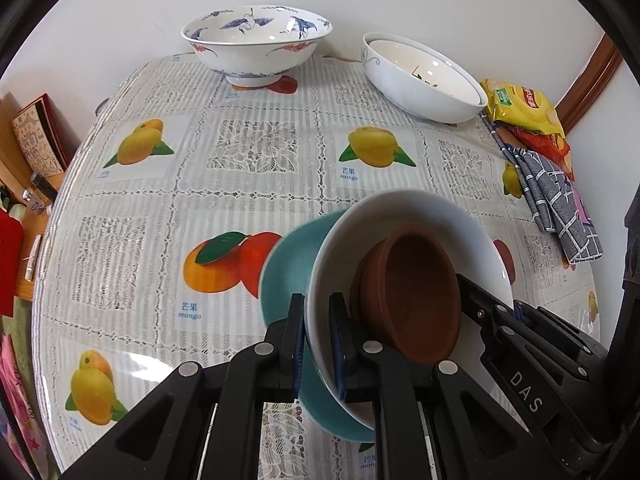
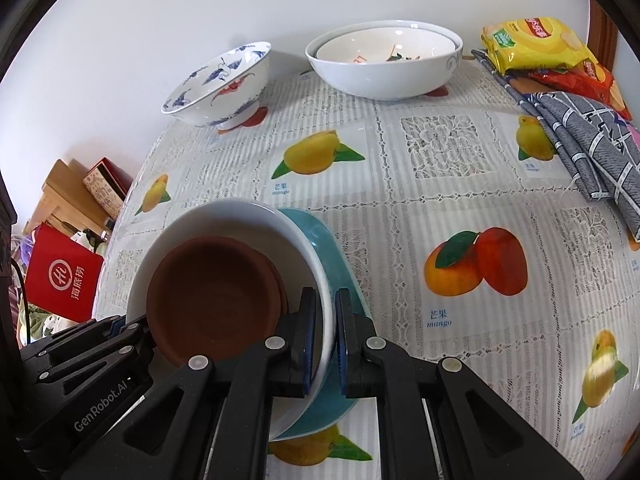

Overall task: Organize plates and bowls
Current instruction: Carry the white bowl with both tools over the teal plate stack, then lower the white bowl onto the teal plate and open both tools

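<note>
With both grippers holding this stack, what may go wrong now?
1. The brown dishes lie loose in the tilted white bowl; more tilt and they may slide out.
2. The left gripper and right gripper each pinch only the rim, so the bowl and teal plate may slip.

My left wrist camera sits close behind the white bowl [image 1: 408,240], looking across the bench [image 1: 248,184] toward the wall. My right wrist camera looks the same way from the bowl's [image 2: 240,220] other side, equally near. Both views share this bowl, the crane-painted bowl [image 1: 256,40] [image 2: 220,84] and the nested white bowls [image 1: 420,76] [image 2: 384,60] beyond it.
</note>
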`<state>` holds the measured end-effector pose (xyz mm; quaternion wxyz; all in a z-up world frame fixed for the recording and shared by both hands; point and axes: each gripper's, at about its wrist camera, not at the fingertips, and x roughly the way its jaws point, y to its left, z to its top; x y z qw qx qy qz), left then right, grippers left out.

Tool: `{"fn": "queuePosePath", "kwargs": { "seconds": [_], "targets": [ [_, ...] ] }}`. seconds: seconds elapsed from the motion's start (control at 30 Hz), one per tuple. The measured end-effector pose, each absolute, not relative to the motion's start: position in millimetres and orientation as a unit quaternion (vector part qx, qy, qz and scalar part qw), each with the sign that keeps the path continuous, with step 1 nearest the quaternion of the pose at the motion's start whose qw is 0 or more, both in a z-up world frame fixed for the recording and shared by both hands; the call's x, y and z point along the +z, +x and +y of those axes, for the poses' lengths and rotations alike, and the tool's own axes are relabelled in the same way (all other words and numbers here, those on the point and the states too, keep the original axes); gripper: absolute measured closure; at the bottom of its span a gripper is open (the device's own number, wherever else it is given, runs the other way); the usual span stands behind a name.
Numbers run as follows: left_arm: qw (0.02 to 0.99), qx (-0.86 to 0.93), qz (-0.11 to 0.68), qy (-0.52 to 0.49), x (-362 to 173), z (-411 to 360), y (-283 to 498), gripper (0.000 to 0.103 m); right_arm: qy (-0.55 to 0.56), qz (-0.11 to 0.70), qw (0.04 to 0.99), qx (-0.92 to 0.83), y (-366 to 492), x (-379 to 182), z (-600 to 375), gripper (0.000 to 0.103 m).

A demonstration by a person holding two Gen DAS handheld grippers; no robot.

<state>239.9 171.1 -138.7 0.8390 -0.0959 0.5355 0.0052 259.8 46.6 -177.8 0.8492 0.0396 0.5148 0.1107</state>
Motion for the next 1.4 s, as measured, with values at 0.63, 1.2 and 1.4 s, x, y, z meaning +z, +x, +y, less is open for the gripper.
{"fn": "queuePosePath", "kwargs": {
  "seconds": [0.63,1.2,1.4],
  "targets": [
    [0.836,-0.001,0.538,-0.112,-141.8,176.5,244.0,0.085,0.035,0.512,0.848,0.130,263.2,-181.9,43.9,0.091],
    [0.842,0.008,0.529,-0.105,-119.8,180.3,219.7,0.076,0.034,0.499,0.855,0.136,244.1,-163.8,35.2,0.085],
    [0.853,0.006,0.513,-0.097,-98.7,174.0,196.3,0.072,0.034,0.491,0.860,0.137,225.7,-145.2,27.3,0.083]
  ]
}}
